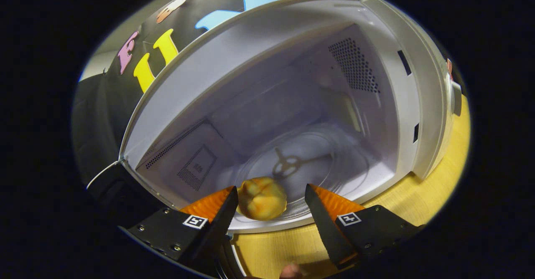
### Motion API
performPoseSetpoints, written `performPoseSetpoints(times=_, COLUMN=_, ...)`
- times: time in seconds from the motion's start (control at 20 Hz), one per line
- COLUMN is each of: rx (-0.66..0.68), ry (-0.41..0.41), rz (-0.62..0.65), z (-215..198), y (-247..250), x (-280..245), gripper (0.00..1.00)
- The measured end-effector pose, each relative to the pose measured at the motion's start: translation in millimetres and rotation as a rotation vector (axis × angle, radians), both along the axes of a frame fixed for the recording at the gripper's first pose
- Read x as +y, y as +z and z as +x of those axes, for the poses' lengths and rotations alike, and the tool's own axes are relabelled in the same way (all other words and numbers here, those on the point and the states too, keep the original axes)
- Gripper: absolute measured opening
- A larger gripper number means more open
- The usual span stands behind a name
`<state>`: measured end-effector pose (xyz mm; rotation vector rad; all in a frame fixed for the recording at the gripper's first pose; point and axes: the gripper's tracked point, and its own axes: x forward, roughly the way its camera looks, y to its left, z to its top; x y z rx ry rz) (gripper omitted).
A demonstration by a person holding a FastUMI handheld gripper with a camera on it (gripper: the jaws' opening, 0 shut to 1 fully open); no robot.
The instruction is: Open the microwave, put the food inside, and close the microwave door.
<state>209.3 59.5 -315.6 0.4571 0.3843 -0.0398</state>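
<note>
The white microwave (422, 103) stands with its cavity wide open in front of me. A round golden bread bun (262, 198) rests on the near edge of the glass turntable (317, 170), just inside the opening. My gripper (271, 195) is open, its fingertips at the cavity's threshold. The bun lies between the fingers, close against the left one, and a clear gap separates it from the right one. The door (113, 195) hangs open at the left, seen edge-on as a dark panel.
The microwave sits on a wooden tabletop (434, 187) that shows below and to the right of it. Perforated vents mark the cavity's left and right walls. A fingertip (291, 271) of the person's hand peeks up between the gripper's arms.
</note>
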Motion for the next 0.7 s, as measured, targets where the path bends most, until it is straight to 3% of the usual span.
performPoseSetpoints(times=0.15, rx=-0.005, ry=0.044, rz=0.029, z=-12, y=14, x=5, gripper=0.97)
performPoseSetpoints(times=0.35, rx=-0.105, ry=0.155, rz=0.014, z=-52, y=73, x=17, gripper=0.97)
performPoseSetpoints(times=0.7, rx=-0.367, ry=0.457, rz=-0.069, z=-188, y=200, x=78, gripper=0.97)
